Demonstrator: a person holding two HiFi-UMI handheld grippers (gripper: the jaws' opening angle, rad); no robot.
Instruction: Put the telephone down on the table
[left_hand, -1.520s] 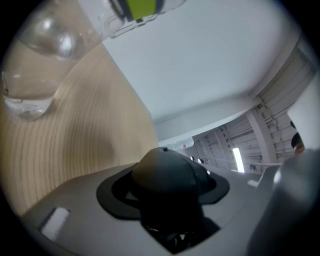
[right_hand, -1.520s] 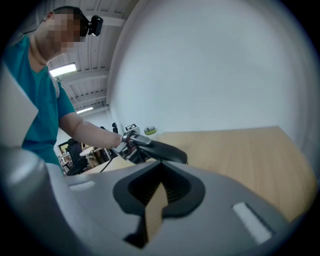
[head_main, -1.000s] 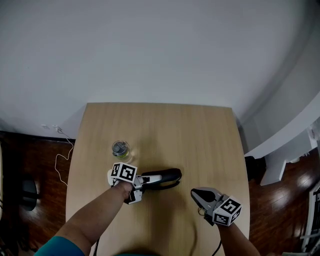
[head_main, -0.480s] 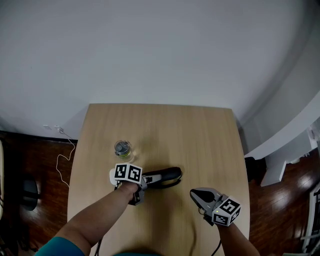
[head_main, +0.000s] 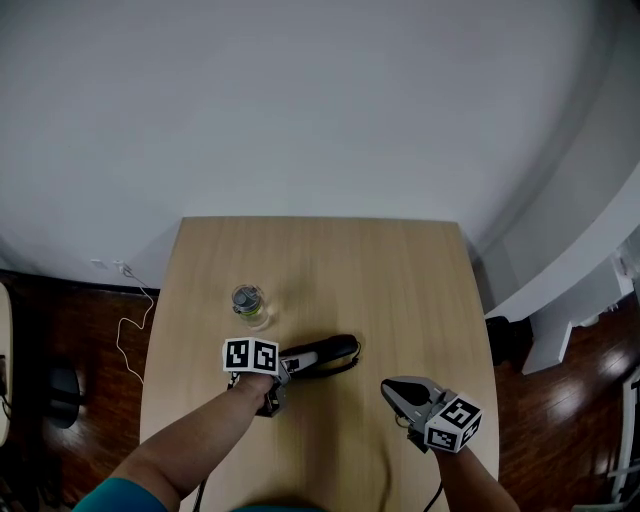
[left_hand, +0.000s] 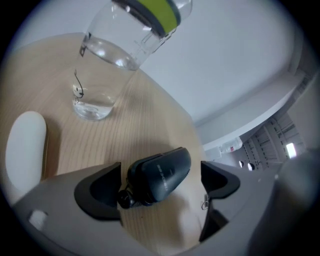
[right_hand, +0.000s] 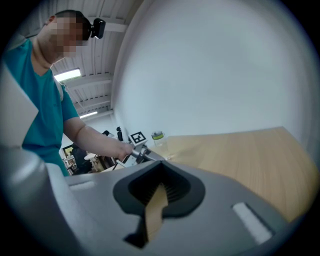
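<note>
Telephone handset (head_main: 322, 354), dark smooth moulded plastic with a rounded end, looks to lie flat on the pale wood-grain bench (head_main: 400, 270). Its long axis runs crosswise, from the left gripper (head_main: 281, 364) out toward the right. That gripper's jaws stand apart on either side of the handset's end with a gap on each side, so they clamp nothing. The right gripper (head_main: 398, 392) sits well apart toward the front, jaws together and empty. A clear bottle (head_main: 247, 302) stands just behind the left gripper.
</note>
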